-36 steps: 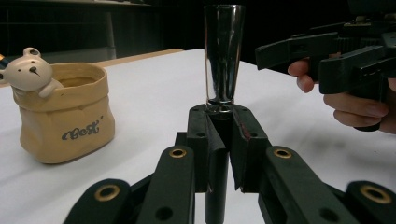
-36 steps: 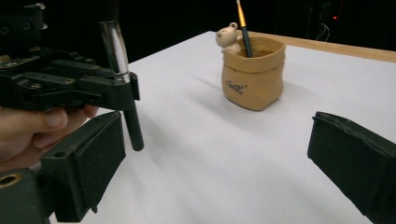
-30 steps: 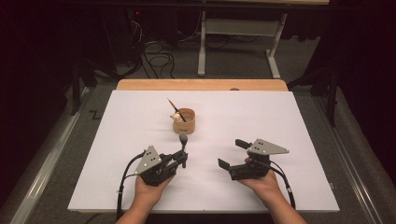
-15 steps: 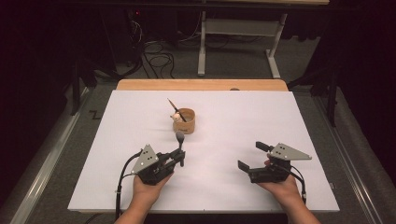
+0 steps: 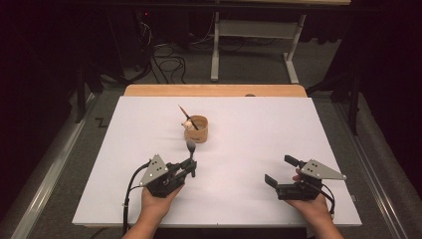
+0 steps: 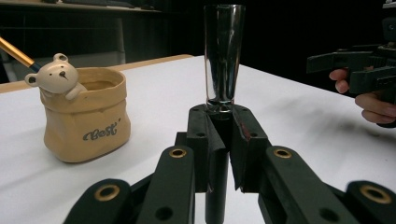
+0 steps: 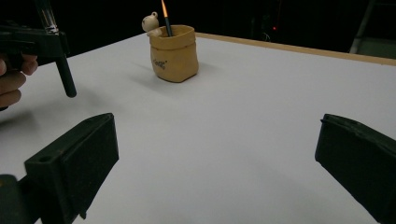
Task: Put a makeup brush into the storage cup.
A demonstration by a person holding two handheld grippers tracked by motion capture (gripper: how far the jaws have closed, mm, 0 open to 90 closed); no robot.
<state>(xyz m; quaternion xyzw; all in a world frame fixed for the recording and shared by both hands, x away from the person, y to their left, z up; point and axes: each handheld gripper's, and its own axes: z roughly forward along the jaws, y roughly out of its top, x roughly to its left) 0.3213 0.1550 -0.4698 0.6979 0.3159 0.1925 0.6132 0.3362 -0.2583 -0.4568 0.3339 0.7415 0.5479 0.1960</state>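
While left hand-held gripper (image 6: 219,154) clamps brush (image 6: 223,56) (upright), right hand-held gripper (image 7: 215,168) gapes wide, empty.

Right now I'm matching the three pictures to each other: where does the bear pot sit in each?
High view: bear pot at centre, just beyond the left gripper.
Left gripper view: far left.
Right gripper view: upper left of centre.
Shared landmark: the brush standing in it.

In the left gripper view, we lose the top of the pen (image 6: 224,56) at the upper edge, and the jaws cover the middle of its barrel. The brush (image 6: 16,52) runs off the left edge there. We cannot read the lettering on the holder (image 5: 198,130) from the high view; it is too small.
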